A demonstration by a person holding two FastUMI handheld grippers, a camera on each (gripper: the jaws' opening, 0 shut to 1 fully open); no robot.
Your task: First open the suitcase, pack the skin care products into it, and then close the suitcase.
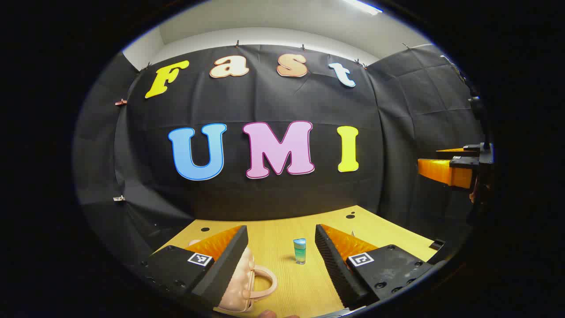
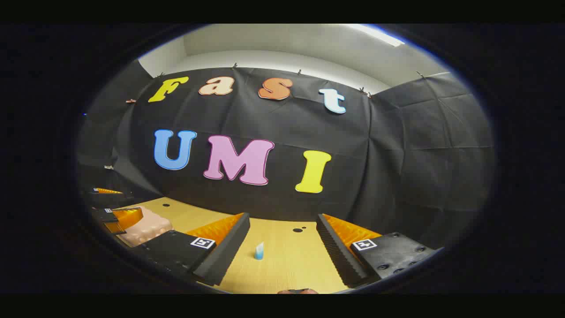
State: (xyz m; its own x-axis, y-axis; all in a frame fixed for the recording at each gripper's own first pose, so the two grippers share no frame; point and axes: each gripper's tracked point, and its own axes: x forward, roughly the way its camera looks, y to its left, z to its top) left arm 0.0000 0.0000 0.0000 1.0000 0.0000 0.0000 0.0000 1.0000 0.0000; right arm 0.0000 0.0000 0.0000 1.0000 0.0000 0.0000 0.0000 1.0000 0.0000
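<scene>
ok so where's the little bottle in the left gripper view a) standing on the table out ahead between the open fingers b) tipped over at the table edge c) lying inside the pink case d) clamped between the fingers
a: the little bottle stands upright on the table, ahead of the open left gripper, untouched, with the pink case off to its left.

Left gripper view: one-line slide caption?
Open left hand-held gripper above wooden table, framing small bottle; pink suitcase closed at left.

Black cloth wall [image 1: 273, 101], wooden table [image 1: 282, 274], ceiling light [image 1: 362, 6].
</scene>
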